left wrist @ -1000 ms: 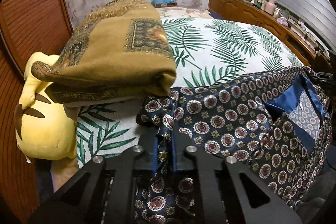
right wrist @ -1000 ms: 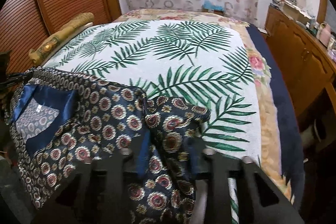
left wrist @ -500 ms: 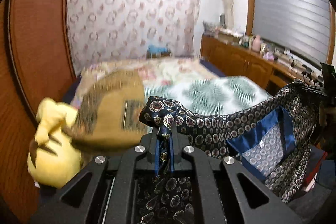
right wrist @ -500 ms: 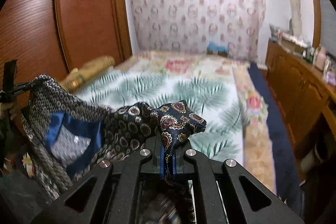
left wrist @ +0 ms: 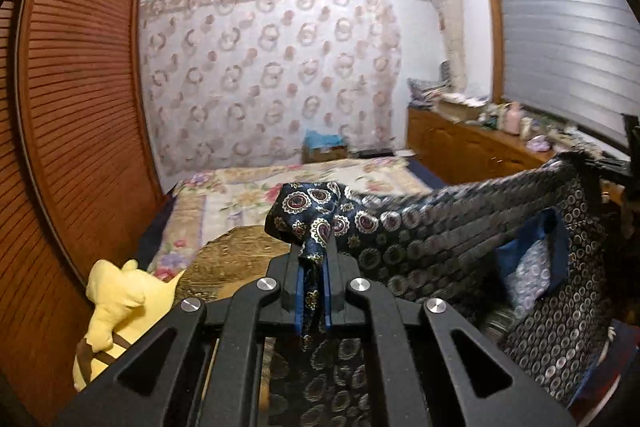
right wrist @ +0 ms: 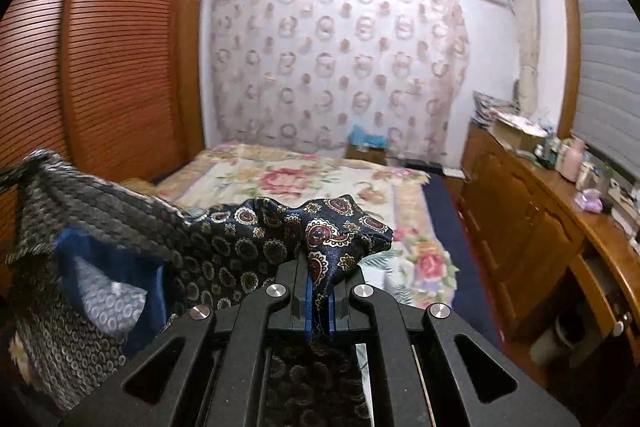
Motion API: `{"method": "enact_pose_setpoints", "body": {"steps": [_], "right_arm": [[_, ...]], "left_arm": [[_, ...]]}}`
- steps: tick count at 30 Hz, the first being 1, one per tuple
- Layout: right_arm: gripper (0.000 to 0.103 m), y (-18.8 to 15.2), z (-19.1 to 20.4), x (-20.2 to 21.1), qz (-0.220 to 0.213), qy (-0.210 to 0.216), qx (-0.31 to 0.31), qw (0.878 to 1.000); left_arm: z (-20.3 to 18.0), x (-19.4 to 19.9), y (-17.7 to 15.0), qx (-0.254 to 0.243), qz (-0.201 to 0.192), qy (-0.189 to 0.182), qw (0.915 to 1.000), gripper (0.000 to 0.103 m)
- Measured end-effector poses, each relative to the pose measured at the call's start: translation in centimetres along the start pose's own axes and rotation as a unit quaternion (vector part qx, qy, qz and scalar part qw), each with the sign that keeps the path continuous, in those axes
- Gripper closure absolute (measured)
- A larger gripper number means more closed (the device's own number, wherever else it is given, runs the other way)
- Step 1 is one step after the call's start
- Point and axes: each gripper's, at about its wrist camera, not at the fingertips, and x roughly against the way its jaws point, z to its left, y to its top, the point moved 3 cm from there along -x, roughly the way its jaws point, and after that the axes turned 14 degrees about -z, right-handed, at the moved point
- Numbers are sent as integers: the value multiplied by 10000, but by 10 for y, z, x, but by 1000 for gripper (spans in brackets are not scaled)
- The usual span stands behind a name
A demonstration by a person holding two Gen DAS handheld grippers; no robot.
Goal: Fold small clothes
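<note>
A dark navy patterned garment (left wrist: 448, 243) with medallion print and a blue lining hangs in the air, stretched between both grippers above the bed. My left gripper (left wrist: 312, 267) is shut on one bunched corner of it, low in the middle of the left wrist view. The cloth runs off to the right, where the other gripper (left wrist: 632, 163) shows at the edge. My right gripper (right wrist: 318, 287) is shut on the opposite corner of the garment (right wrist: 248, 247). From there the cloth stretches left, its blue inner panel (right wrist: 108, 283) facing the camera.
The bed (right wrist: 320, 183) with a floral and palm-leaf cover lies below and ahead. A yellow plush toy (left wrist: 116, 307) and a folded ochre blanket (left wrist: 236, 251) sit at its left. A wooden louvred wardrobe (left wrist: 72, 131) stands left, a cluttered wooden dresser (right wrist: 552, 227) right.
Both grippers have risen and tilted upward, lifting the garment off the bed cover into the air. The right gripper's jaws closed tighter on its corner.
</note>
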Motion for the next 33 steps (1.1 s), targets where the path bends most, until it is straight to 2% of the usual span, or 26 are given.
{"method": "enact_pose_setpoints", "body": {"steps": [2, 6, 9, 11, 12, 13, 14, 15, 20, 21, 23, 25, 33], "right_arm": [[98, -6, -6, -23, 206, -108, -103, 9997], [98, -29, 10, -61, 786, -188, -131, 9966], [84, -46, 24, -88, 1259, -284, -119, 9916], [69, -60, 32, -95, 1482, -334, -96, 9884], [64, -66, 36, -95, 1549, -330, -72, 9874], [54, -69, 39, -97, 1579, -338, -35, 9869], [48, -71, 42, -96, 1596, -360, 4, 9865], [47, -73, 44, -95, 1615, -382, 32, 9861], [45, -71, 41, -97, 1606, -318, 1, 9865], [45, -69, 39, -97, 1604, -280, -19, 9867], [45, -74, 37, -88, 1592, -223, -43, 9870], [45, -83, 33, -80, 1610, -172, -40, 9868], [45, -115, 21, -57, 1790, -115, -27, 9838]], "left_arm": [[8, -21, -11, 93, 225, 40, 9997, 96], [15, -56, -43, 165, 708, 69, 9973, 95], [17, -69, -63, 294, 1016, 106, 9943, 88], [16, -66, -70, 379, 1075, 80, 9935, 82], [15, -65, -74, 399, 1091, 66, 9932, 78], [15, -63, -78, 380, 1118, 66, 9930, 68], [12, -61, -81, 349, 1167, 81, 9925, 62], [12, -58, -85, 339, 1203, 89, 9921, 62], [10, -42, -101, 400, 1351, -49, 9900, 59], [11, -38, -104, 389, 1374, -65, 9897, 56], [10, -28, -110, 353, 1409, -91, 9894, 41], [8, -22, -114, 347, 1419, -114, 9892, 35], [3, 14, -134, 256, 1399, -38, 9898, 35]]}}
